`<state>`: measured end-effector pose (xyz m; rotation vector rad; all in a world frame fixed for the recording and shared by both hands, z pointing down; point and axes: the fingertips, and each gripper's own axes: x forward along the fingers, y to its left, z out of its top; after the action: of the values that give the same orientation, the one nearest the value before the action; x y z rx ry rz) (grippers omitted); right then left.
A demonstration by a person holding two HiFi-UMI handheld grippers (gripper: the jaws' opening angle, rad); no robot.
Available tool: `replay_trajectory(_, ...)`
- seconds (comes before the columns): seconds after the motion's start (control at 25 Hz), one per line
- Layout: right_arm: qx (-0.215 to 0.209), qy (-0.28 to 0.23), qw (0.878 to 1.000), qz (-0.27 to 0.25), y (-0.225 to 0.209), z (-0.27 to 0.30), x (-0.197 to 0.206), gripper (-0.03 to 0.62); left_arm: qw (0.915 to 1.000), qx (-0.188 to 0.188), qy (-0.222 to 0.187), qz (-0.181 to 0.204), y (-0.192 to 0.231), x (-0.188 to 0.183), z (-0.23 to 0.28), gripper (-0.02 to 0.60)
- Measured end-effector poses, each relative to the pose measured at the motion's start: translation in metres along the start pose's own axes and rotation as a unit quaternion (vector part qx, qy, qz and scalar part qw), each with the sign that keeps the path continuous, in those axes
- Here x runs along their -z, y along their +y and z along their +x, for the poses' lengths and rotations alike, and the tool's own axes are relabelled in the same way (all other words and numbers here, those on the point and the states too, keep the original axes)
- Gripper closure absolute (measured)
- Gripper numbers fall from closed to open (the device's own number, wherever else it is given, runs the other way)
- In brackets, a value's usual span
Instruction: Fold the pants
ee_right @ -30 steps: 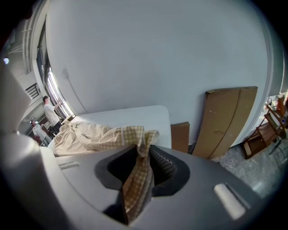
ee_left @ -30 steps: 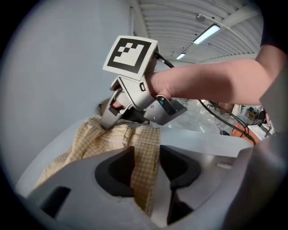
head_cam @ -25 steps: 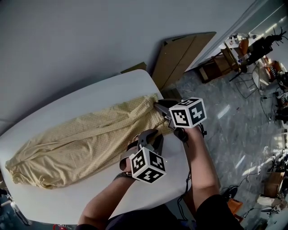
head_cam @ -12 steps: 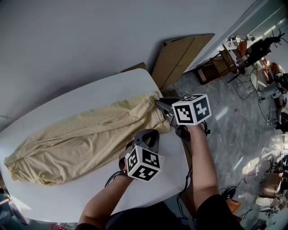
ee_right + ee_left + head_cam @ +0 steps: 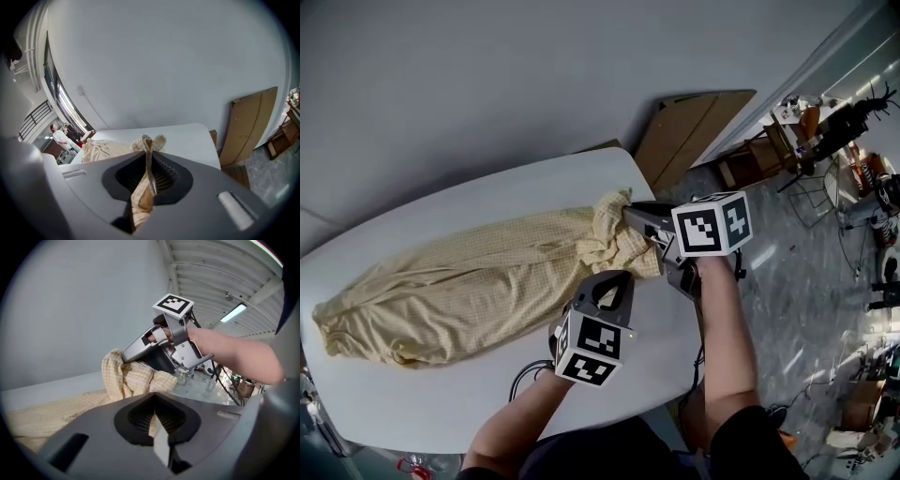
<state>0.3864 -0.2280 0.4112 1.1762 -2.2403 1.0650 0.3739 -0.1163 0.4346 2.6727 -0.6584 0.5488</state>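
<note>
2 grips on the pants: my left hand-held gripper clenches them; my right hand-held gripper, jaws just closing, pinches a raised fold.

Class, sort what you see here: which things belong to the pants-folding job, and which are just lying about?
Job: yellow checked pants; white table; left gripper and right gripper, each shut on the pants.
Lying about: cardboard sheets leaning on the wall; low wooden furniture on the floor.
</note>
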Motion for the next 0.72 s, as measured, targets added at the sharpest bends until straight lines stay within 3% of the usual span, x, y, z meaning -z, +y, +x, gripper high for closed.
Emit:
replay_trajectory(0.32,-0.030,-0.010,0.999,-0.015,0.078,0.033,-0.014,0.554,0.9963,-0.036,-0.048,-0.062,0.033,0.004,-0.074,0.579)
replay_trajectory(0.72,-0.049,0.020,0.997,-0.063,0.174,0.096,0.001,0.553,0.9911,-0.091,-0.056,-0.080,0.074,0.037,-0.165,0.578)
